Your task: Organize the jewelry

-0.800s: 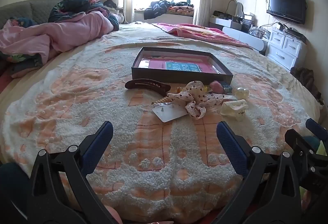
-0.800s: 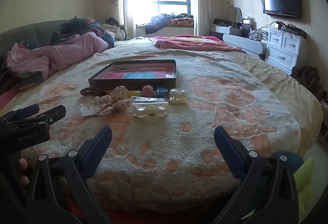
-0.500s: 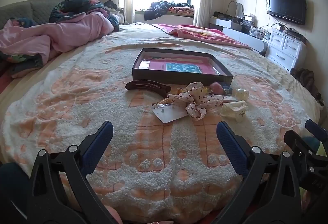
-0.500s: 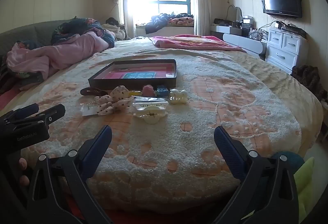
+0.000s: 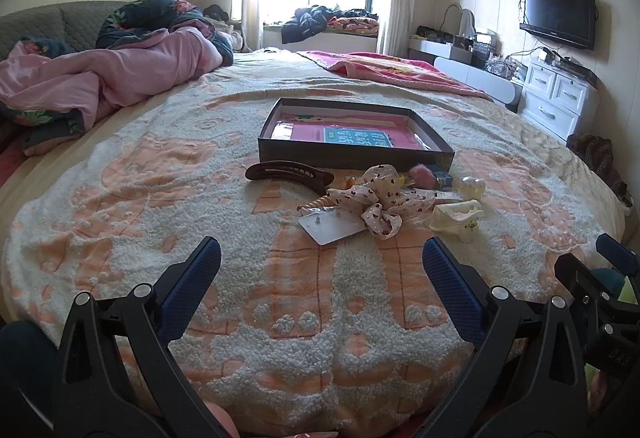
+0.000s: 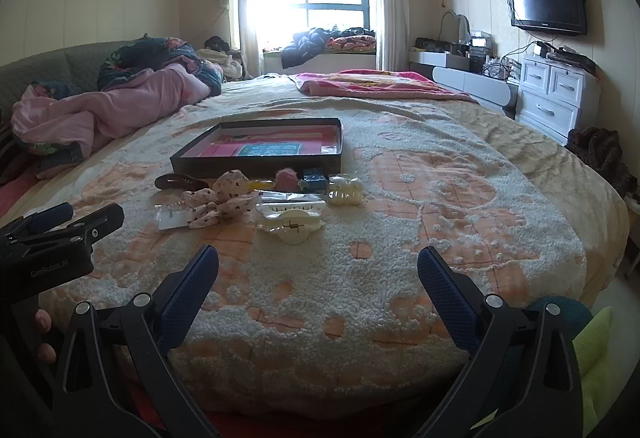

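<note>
A shallow dark box (image 5: 352,157) (image 6: 256,161) with a pink lining lies on the bed. In front of it sits a loose pile: a brown hair clip (image 5: 289,173) (image 6: 180,181), a spotted fabric bow (image 5: 378,202) (image 6: 220,199), a white earring card (image 5: 332,226) (image 6: 172,217), a cream claw clip (image 5: 456,215) (image 6: 291,224), a pink pompom (image 5: 423,175) (image 6: 287,178) and a pearly clip (image 6: 345,190). My left gripper (image 5: 320,262) is open near the bed's front edge, short of the pile. Beside it my right gripper (image 6: 318,264) is also open and holds nothing.
The bed wears a cream and orange tufted blanket (image 5: 200,197). A pink quilt (image 5: 100,77) is heaped at the left, and a red blanket (image 6: 380,83) lies at the far end. White drawers (image 6: 556,97) and a wall television (image 6: 546,1) stand at the right.
</note>
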`<state>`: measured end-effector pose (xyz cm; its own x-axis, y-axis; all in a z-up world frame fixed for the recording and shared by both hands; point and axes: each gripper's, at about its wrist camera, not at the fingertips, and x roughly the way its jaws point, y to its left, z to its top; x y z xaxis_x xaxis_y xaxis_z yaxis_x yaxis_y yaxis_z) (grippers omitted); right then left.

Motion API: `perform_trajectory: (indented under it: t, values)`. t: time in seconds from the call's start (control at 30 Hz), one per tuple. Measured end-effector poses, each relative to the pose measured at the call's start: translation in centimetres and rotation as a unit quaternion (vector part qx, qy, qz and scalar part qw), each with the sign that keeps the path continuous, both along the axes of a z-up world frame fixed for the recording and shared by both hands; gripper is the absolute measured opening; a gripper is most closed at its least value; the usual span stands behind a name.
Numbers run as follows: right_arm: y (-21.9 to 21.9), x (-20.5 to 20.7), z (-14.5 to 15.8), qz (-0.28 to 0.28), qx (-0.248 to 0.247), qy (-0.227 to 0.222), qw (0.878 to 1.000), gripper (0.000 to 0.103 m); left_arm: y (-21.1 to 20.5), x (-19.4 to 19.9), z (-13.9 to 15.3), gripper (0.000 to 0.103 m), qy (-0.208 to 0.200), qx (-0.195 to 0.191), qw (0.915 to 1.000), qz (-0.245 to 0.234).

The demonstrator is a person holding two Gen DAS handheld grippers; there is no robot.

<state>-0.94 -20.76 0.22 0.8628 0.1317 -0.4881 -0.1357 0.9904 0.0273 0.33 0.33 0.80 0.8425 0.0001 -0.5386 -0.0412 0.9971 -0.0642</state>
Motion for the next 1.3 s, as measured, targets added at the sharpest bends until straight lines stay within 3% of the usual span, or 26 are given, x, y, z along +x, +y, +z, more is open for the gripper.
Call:
perform_trajectory:
  t: [1.3]
  values:
    - [-0.02,-0.08,0.51,-0.002,0.000,-0.003,1.000,0.097,0.09,-0.26,-0.03,0.093,-0.006,0.000,1.0000,0.000]
